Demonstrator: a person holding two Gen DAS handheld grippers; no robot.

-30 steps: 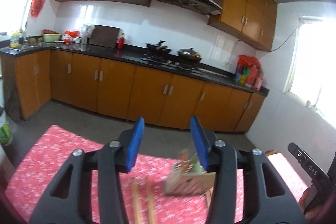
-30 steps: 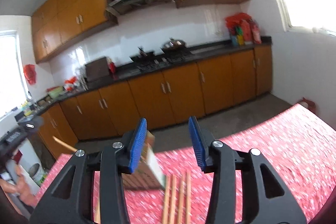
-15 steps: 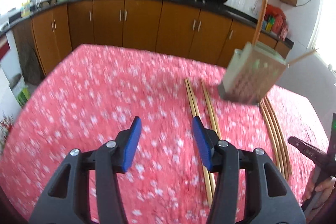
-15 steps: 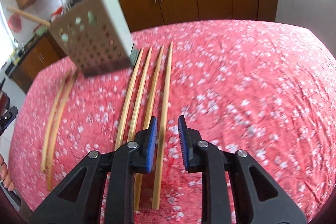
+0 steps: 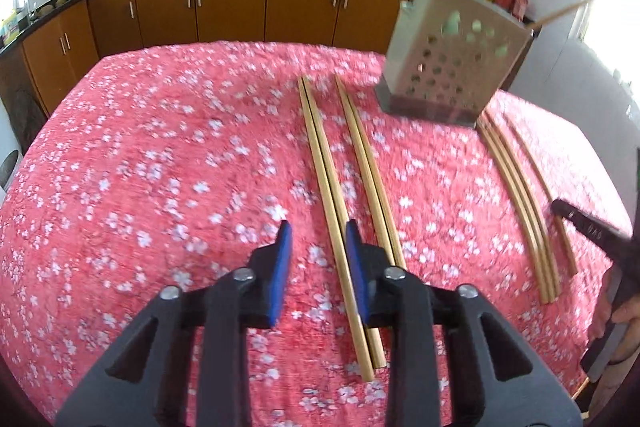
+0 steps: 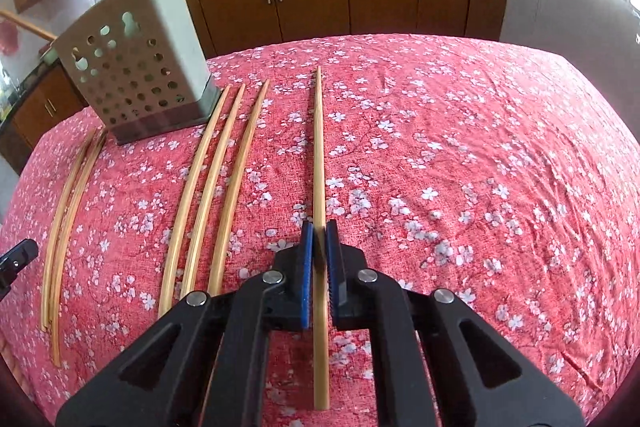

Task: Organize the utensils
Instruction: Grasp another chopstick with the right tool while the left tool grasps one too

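A perforated metal utensil holder [image 5: 448, 63] [image 6: 136, 67] stands on the red flowered tablecloth with a few sticks in it. Several bamboo chopsticks lie on the cloth. My left gripper [image 5: 316, 231] is open, low over the nearest pair of chopsticks [image 5: 332, 195], which runs between its fingers. My right gripper [image 6: 319, 231] is shut on a single chopstick [image 6: 319, 147] lying apart from three others [image 6: 216, 179]. A further bundle [image 6: 68, 195] lies left of the holder in the right wrist view.
The cloth-covered table [image 5: 140, 167] ends at its far edge before brown kitchen cabinets [image 5: 240, 3]. The right gripper's body [image 5: 592, 231] and a hand show at the right edge of the left wrist view.
Both grippers tilted down from the kitchen toward the table and came low over the chopsticks. The right gripper narrowed and closed on the single chopstick. The left one stayed open.
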